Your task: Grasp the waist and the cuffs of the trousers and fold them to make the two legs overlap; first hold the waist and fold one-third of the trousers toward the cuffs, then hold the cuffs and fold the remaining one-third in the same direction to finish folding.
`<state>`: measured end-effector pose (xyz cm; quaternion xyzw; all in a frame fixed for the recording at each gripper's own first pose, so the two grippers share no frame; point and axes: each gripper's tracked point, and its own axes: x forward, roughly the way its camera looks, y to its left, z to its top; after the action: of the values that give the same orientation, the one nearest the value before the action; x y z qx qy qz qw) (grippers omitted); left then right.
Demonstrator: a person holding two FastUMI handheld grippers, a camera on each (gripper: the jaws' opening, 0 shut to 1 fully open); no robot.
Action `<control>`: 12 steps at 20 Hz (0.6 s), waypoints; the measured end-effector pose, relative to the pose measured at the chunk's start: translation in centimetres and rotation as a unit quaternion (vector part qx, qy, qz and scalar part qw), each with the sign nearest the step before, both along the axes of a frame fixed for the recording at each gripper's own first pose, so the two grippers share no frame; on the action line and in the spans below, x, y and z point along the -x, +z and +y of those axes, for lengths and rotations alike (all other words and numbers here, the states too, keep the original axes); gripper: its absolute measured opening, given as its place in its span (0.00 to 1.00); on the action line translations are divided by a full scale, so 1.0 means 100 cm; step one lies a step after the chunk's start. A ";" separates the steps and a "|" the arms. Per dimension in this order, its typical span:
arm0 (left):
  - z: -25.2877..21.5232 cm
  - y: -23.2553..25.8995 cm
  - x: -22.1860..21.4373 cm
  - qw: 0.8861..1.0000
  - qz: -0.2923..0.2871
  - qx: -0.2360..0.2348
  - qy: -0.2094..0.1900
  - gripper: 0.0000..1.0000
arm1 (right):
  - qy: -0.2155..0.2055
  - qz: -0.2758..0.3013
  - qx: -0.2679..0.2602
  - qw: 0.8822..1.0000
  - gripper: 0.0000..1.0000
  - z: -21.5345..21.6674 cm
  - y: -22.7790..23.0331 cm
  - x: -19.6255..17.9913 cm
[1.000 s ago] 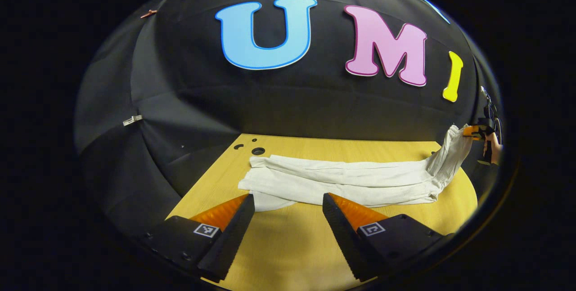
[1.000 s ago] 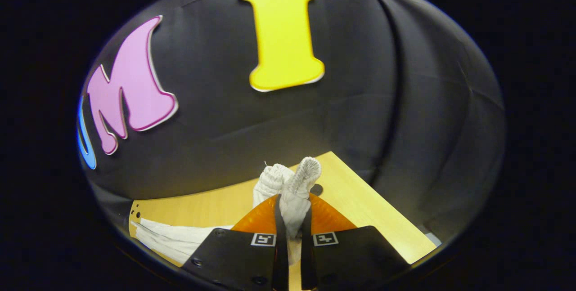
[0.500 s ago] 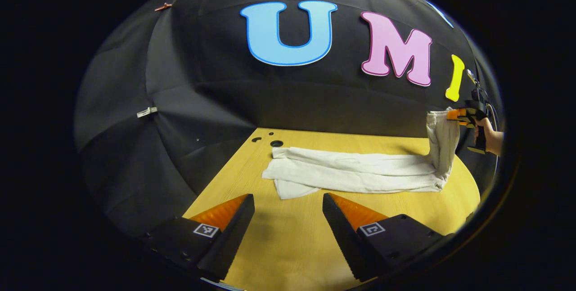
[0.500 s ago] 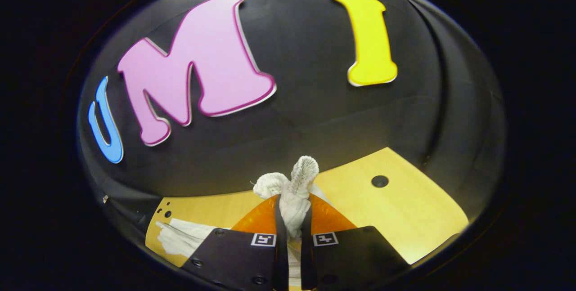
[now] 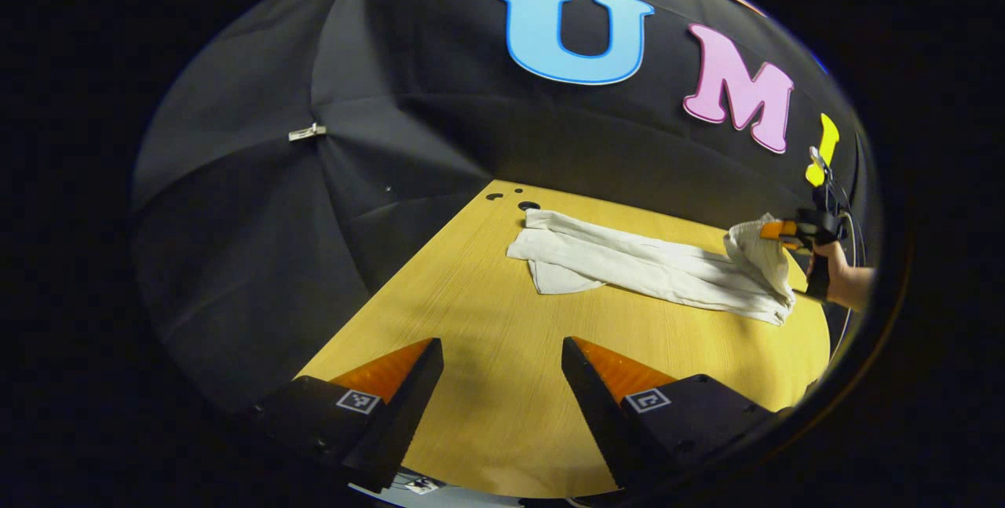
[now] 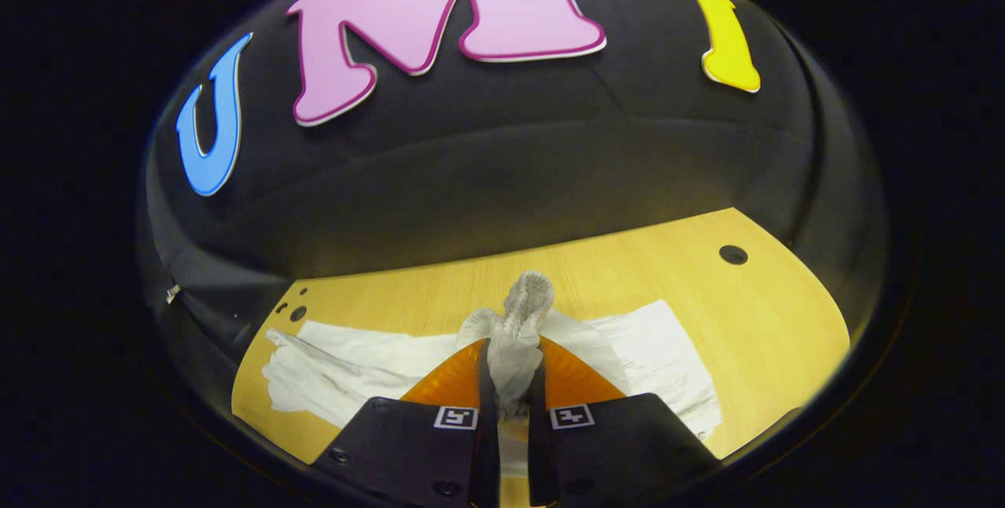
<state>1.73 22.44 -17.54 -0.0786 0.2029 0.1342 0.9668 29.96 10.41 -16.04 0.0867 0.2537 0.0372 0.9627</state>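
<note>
Right hand-held gripper [image 6: 508, 382] is clamping a bunched wad of white fabric, both fingers pressing on it, with the ribbed edge sticking out past the tips. That looks like the waist [image 6: 524, 305] of the trousers [image 6: 369, 367]. In the left gripper view the same hand-held gripper is sitting by the right edge of the worktop [image 5: 487, 382], a hand [image 5: 840, 276] behind it, holding that end lifted just above the flat part of the trousers.

Left hand-held gripper [image 5: 502, 382] is hanging over the near edge of the worktop with its fingers apart and nothing between them, well apart from the cloth.

Trousers are lying lengthwise along the back of the worktop, legs already stacked, cuffs [image 5: 550, 245] near the holes in the far left corner.

Judgement: first third-fold is under way, waist going toward the cuffs.

Risks from here:
- Grip is on a bunched wad, not a flat edge, so the fold could be landing crumpled or skewed instead of as a clean third.
- Nothing is pinning the legs, so dragging the waist could be pulling the whole garment along the worktop and un-stacking the layers.
- One cuff corner is already poking out toward the near side, and any drag is going to worsen that.
- Setting down too early or too late is giving uneven thirds.
</note>
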 end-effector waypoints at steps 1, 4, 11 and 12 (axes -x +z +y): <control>0.002 -0.001 0.002 1.000 -0.001 0.003 0.003 0.97 | 0.004 0.009 0.003 1.000 0.20 0.006 -0.010 0.005; 0.006 -0.002 0.004 1.000 -0.006 0.014 0.007 0.96 | 0.015 0.029 0.005 0.999 0.15 0.022 -0.030 0.014; -0.010 0.004 -0.014 0.999 -0.024 0.045 -0.005 0.95 | 0.044 0.049 0.011 0.998 0.73 0.045 -0.041 0.045; -0.013 0.006 -0.020 0.999 -0.028 0.045 -0.010 0.95 | 0.040 0.046 0.015 0.998 0.91 0.040 -0.036 0.048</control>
<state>3.75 21.16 -16.93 -0.1236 0.1824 0.1128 0.9689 25.14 14.37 -19.63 0.0638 0.3015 0.0683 0.9489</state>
